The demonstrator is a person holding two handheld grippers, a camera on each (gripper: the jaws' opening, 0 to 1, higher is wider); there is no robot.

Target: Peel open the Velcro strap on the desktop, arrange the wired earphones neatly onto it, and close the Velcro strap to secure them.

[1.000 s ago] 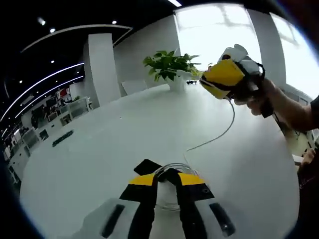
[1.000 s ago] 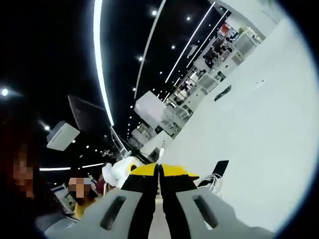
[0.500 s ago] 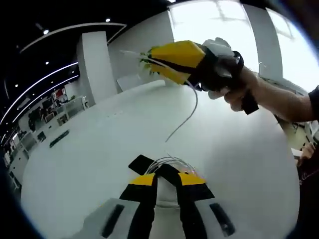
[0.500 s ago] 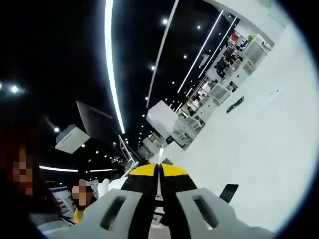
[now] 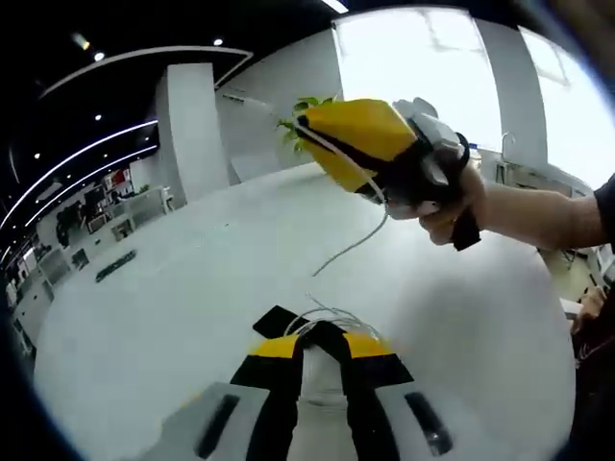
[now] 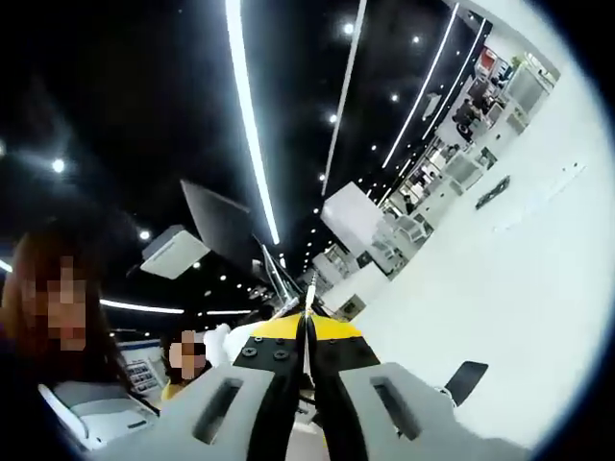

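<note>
In the left gripper view my left gripper (image 5: 324,333) is shut on a loose coil of the white earphone cable (image 5: 332,314), low over the white table (image 5: 173,307). The black Velcro strap (image 5: 277,321) lies flat just left of the jaw tips. From the coil the cable rises to my right gripper (image 5: 302,123), held in a hand well above the table. In the right gripper view my right gripper (image 6: 307,323) is shut on the cable's end, with the metal plug (image 6: 310,286) sticking out past the tips. The strap (image 6: 468,381) shows at the lower right.
A potted plant (image 5: 308,104) stands at the table's far edge behind the right gripper. The person's forearm (image 5: 538,216) reaches in from the right. People sit at the left of the right gripper view. The white table (image 6: 538,288) spreads wide around the strap.
The right gripper has swung from the far right to above the coil, taking the cable end with it. Its view has tilted further toward the ceiling. The left gripper has stayed on the coil.
</note>
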